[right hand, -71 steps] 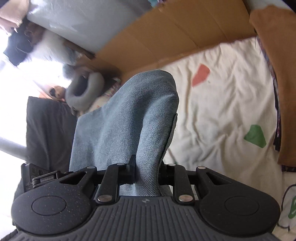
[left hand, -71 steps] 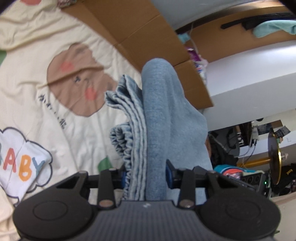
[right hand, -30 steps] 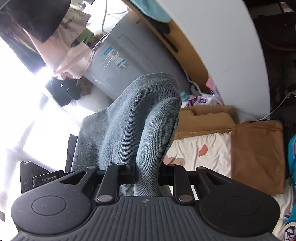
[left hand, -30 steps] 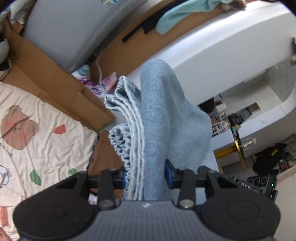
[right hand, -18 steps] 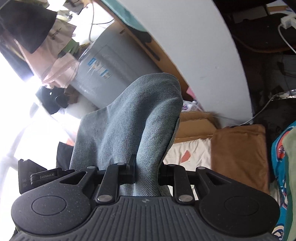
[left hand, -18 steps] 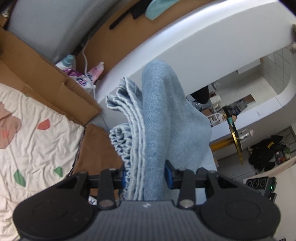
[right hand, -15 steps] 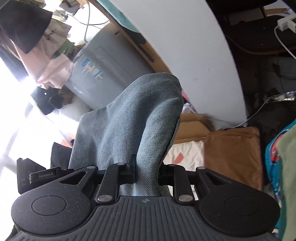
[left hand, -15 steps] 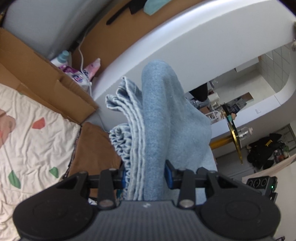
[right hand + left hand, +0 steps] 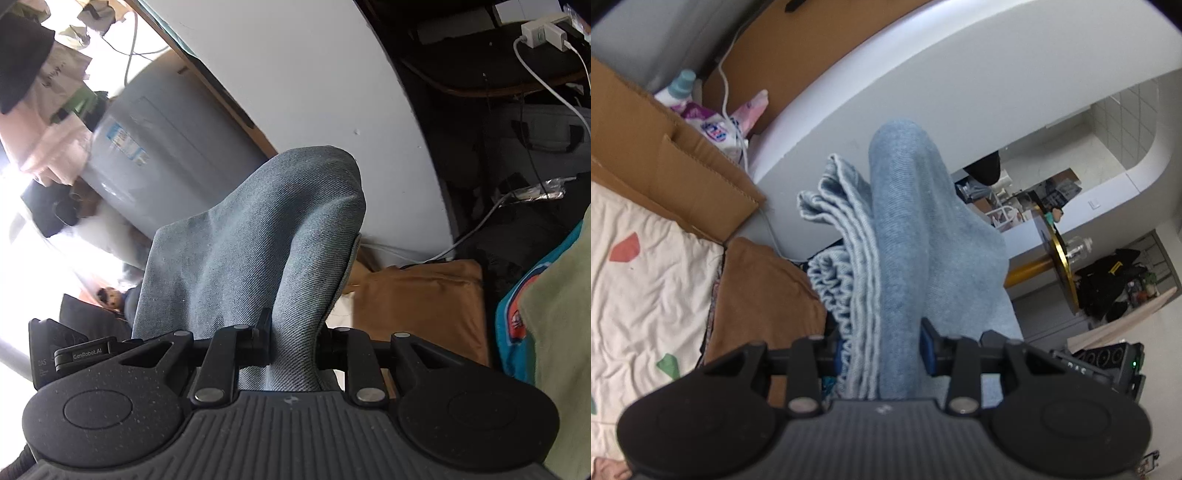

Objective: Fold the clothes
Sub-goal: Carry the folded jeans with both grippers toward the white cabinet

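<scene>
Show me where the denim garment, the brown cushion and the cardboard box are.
denim garment (image 9: 901,258), left wrist view, on the fold above the fingers.
brown cushion (image 9: 764,291), left wrist view, its top face.
cardboard box (image 9: 657,162), left wrist view, its flap.

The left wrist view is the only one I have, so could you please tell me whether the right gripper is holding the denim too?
Observer: Yes, the right gripper is shut on a fold of the blue denim garment, which rises above its fingers.
Operator: Thank you. What lies to the right of it there?
Observer: A pale green cloth fills the right edge, with a teal and orange item beside it.
Operator: Is the brown folded cloth visible there as well?
Observer: Yes, the brown cloth shows just right of the denim, with white cables running behind it.
</scene>
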Motion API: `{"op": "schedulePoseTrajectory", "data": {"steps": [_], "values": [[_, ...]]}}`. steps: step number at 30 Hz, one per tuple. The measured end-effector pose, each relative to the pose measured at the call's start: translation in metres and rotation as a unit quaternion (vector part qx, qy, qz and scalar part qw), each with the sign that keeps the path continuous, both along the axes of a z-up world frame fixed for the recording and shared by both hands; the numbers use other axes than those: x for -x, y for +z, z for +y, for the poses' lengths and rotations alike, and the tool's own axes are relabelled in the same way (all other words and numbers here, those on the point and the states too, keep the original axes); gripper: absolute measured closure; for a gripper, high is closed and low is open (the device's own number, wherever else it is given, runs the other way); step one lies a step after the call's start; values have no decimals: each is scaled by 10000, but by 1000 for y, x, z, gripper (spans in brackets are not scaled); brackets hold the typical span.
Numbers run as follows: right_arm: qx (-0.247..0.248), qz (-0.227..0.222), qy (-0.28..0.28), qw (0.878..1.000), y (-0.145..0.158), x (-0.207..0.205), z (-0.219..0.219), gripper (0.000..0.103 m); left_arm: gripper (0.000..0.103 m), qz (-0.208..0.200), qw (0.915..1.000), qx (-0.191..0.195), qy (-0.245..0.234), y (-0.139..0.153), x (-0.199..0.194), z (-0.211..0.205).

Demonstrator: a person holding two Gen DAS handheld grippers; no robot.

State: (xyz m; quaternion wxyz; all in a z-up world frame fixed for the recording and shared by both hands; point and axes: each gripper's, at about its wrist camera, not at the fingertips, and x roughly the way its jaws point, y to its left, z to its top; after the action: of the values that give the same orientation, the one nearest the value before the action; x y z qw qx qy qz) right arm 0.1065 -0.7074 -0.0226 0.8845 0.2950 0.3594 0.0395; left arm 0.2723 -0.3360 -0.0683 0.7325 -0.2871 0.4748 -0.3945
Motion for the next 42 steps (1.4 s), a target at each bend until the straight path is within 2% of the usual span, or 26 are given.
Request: {"op": "schedulePoseTrajectory", "data": {"steps": [5,11,18,26,36,42], "values": [[251,-21,-40,9997,-23,-12,-14,82,63,39,9997,223,-8,-35,-13,-14],[440,-80,-187,9988,-56,-30,-31,82,63,11,9996,264,-54,-71,-31,-30],[703,-12,-335,9970,-110,-51,-47,82,63,-47,9996,230,-125,-124,-46,-52],[1040,164,-388,9937,-163,-74,-60,81,63,96,9993,357,-107,-184,-59,-68],[1019,437,-479,9927,-225,-96,-65,81,64,246,9993,257,-87,-238,-73,-70],[940,326,-588,9933,-251,-96,-68,81,64,274,9993,255,-99,-259,-81,-71]]}}
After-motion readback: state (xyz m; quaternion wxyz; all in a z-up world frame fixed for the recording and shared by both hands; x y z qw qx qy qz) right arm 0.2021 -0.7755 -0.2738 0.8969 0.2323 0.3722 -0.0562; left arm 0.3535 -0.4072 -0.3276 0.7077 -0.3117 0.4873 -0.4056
